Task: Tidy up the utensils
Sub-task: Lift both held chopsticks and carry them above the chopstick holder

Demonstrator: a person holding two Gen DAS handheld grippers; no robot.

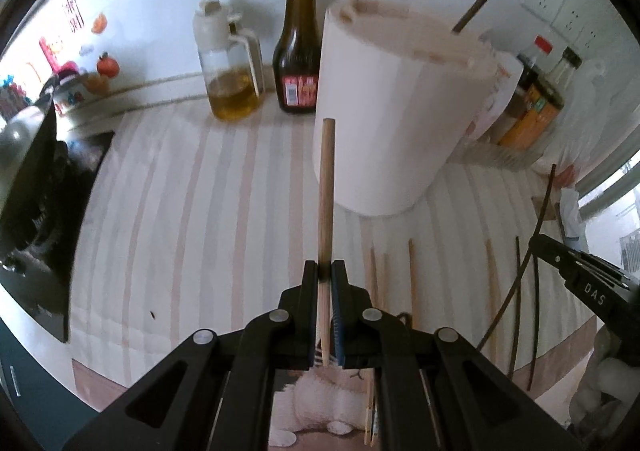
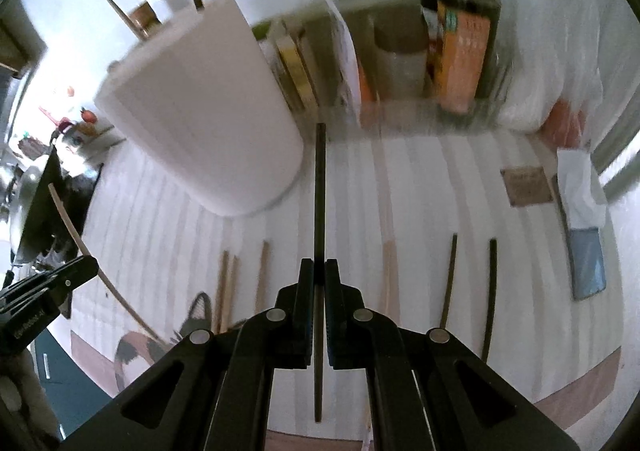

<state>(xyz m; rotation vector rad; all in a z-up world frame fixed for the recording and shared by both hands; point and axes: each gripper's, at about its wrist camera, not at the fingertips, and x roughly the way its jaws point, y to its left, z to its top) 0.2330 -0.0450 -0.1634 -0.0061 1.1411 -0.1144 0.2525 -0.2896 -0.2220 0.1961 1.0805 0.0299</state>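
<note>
Left gripper clamping light chopstick, white holder with 2 chopsticks

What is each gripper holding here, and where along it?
Left gripper pinches a light wooden chopstick partway along its length. Right gripper pinches a dark chopstick near mid-length.

Bare striped cloth is left free at left; ahead, passage is blocked by the white holder and bottles.
</note>
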